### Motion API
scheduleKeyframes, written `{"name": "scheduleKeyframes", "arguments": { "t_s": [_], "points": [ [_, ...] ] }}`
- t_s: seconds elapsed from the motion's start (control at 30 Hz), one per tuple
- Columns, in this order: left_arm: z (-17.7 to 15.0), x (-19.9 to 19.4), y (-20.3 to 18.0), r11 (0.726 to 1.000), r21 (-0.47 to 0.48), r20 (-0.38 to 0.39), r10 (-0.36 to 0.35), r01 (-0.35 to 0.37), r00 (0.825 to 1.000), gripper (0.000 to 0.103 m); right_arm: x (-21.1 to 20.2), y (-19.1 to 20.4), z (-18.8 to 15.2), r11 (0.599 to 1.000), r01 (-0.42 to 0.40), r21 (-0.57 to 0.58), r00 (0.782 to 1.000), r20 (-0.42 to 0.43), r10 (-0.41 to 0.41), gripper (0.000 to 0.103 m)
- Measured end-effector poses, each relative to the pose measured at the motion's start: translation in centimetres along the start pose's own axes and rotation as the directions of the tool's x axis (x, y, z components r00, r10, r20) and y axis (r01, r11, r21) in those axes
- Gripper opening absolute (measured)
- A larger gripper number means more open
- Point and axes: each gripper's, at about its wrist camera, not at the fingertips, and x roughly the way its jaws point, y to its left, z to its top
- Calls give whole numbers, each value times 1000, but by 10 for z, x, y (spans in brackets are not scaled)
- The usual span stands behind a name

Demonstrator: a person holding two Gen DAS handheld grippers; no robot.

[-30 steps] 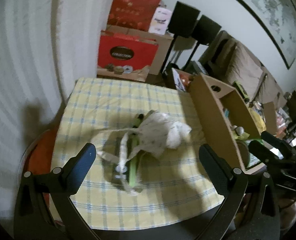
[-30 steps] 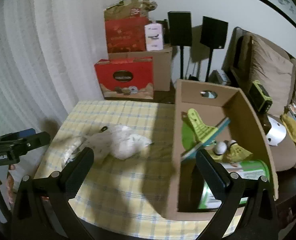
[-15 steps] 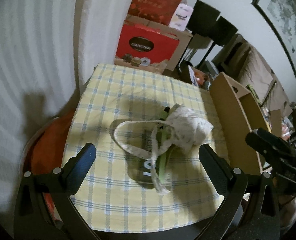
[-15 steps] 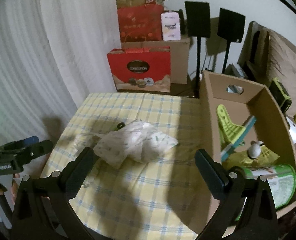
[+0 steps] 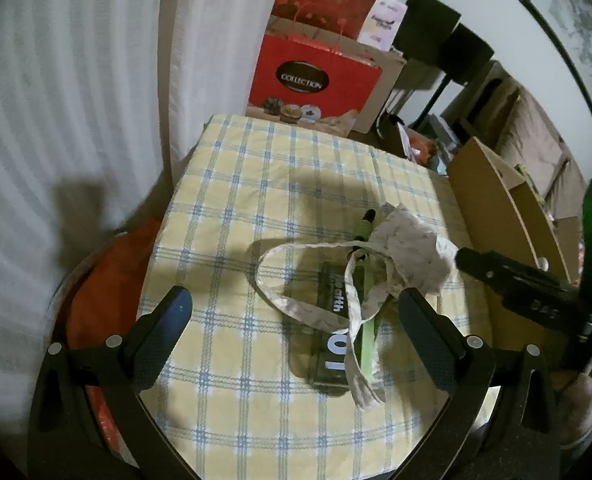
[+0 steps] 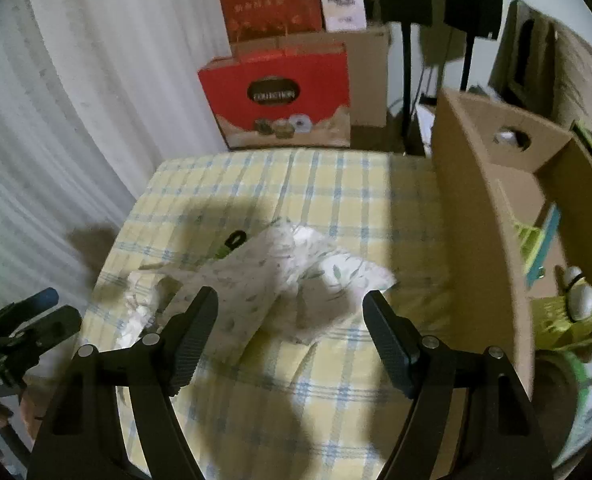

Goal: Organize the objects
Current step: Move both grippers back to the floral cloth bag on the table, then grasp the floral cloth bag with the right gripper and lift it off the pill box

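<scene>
A white leaf-print cloth bag (image 5: 410, 250) with long straps lies on the yellow checked table (image 5: 256, 184), draped over a dark flat package (image 5: 330, 336) and a green-handled tool (image 5: 366, 332). The bag also shows in the right wrist view (image 6: 280, 280). My left gripper (image 5: 292, 332) is open and empty, just above the table's near edge, in front of the straps. My right gripper (image 6: 290, 336) is open and empty, hovering right over the bag. An open cardboard box (image 6: 480, 216) holding several items stands to the right of the bag.
Red gift bags (image 6: 280, 96) and cardboard cartons stand behind the table. Black speaker stands (image 6: 406, 40) and a sofa are at the back right. A white curtain (image 5: 76, 80) hangs on the left. An orange stool (image 5: 112, 264) sits beside the table's left edge.
My right gripper has swung left from the box and come down close over the cloth bag. My left gripper has shifted so the bag sits further right in its view.
</scene>
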Motion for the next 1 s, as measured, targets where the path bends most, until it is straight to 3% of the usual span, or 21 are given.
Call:
{"name": "scheduleKeyframes", "arguments": {
  "t_s": [0.13, 0.47, 0.67, 0.73, 0.8, 0.93, 1.0],
  "points": [
    [-2, 8, 2, 1000, 10, -13, 10, -10, 1000, 103, 19, -2, 4, 999, -24, 32, 999, -40, 26, 64],
    [-4, 21, 8, 1000, -9, -34, -11, 11, 999, 103, 50, -5, 9, 997, -45, 70, 997, -65, 50, 63],
    [-6, 28, 10, 999, -22, -47, -29, 28, 998, 103, 59, -2, 8, 987, -134, 94, 988, -64, 140, 62],
    [-8, 29, 10, 999, -22, -51, -32, 31, 998, 103, 64, -1, 7, 982, -158, 108, 984, -72, 166, 56],
    [-8, 30, 10, 999, -22, -55, -31, 30, 998, 103, 67, 0, 5, 978, -173, 116, 980, -75, 182, 41],
    [-9, 31, 10, 999, -23, -57, -29, 28, 998, 103, 65, 6, 7, 983, -166, 83, 983, -70, 172, 25],
    [-9, 30, 10, 999, -24, -56, -30, 29, 998, 103, 61, 6, 8, 983, -166, 77, 984, -52, 170, 11]
  ]
}}
